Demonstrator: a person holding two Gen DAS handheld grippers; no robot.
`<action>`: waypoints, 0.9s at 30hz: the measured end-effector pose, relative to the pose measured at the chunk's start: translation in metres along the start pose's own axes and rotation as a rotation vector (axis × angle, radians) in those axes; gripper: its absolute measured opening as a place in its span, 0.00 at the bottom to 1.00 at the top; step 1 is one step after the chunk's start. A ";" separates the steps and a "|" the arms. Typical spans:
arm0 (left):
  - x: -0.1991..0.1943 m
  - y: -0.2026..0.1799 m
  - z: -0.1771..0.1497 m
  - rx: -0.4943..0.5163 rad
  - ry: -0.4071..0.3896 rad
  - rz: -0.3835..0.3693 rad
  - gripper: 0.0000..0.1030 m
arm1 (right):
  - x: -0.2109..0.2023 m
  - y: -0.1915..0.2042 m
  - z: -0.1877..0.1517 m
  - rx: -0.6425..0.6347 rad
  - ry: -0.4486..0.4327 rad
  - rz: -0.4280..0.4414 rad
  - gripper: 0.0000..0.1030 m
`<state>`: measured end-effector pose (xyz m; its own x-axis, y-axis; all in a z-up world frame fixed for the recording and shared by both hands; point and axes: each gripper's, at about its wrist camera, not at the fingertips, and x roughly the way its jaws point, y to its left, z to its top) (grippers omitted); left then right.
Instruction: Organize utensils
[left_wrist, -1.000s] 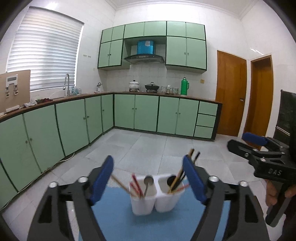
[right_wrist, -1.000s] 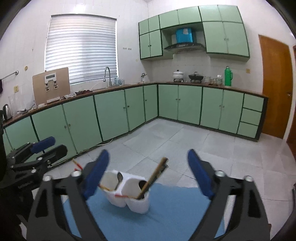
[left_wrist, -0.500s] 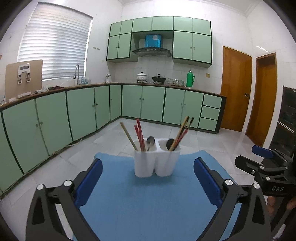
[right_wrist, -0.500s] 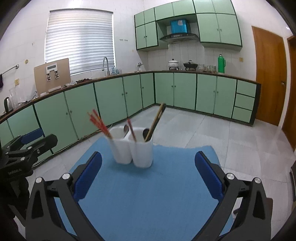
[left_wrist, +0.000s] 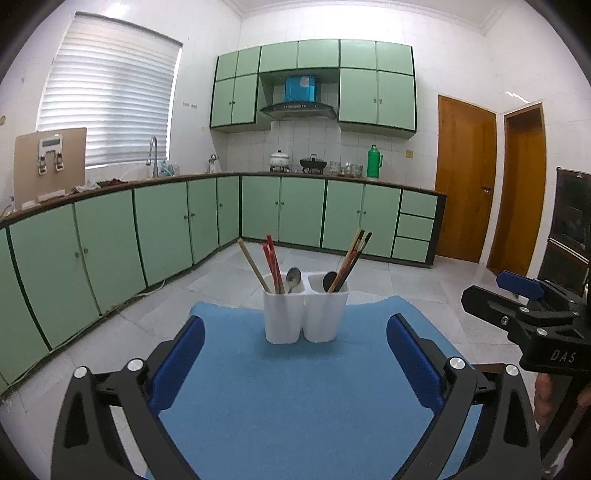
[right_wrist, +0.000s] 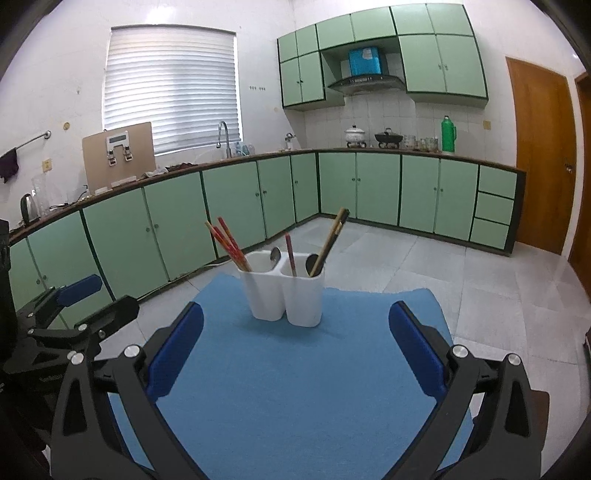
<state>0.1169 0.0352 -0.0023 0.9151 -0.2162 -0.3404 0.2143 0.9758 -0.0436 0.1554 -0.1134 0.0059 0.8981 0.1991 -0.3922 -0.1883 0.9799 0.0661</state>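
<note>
A white two-cup utensil holder (left_wrist: 305, 314) (right_wrist: 286, 295) stands near the far edge of a blue mat (left_wrist: 295, 391) (right_wrist: 295, 387). Its left cup holds red and tan chopsticks (left_wrist: 271, 264) and a silver spoon (left_wrist: 293, 277). Its right cup holds dark chopsticks (left_wrist: 351, 260) and a dark spoon (left_wrist: 328, 281). My left gripper (left_wrist: 295, 363) is open and empty, well short of the holder. My right gripper (right_wrist: 295, 354) is open and empty too, also short of it. Each gripper shows in the other's view: the right one (left_wrist: 524, 306), the left one (right_wrist: 74, 306).
The mat covers a small table standing in a kitchen. Green cabinets (left_wrist: 166, 229) run along the left and back walls. Wooden doors (left_wrist: 465, 181) are at the right. Tiled floor (right_wrist: 424, 266) lies beyond the mat.
Both grippers have pulled back and risen, so the holder now sits farther ahead and more of the blue mat shows. Both stay open and empty.
</note>
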 end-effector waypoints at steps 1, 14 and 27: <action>-0.005 0.000 0.003 0.000 -0.013 0.001 0.94 | -0.004 0.001 0.002 -0.003 -0.007 0.005 0.95; -0.036 -0.009 0.015 0.011 -0.083 0.004 0.94 | -0.036 0.013 0.014 -0.032 -0.067 0.025 0.95; -0.050 -0.005 0.014 0.009 -0.109 0.011 0.94 | -0.047 0.024 0.018 -0.054 -0.091 0.027 0.95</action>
<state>0.0745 0.0403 0.0287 0.9490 -0.2085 -0.2364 0.2068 0.9779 -0.0320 0.1157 -0.0993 0.0420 0.9242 0.2286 -0.3058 -0.2323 0.9723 0.0248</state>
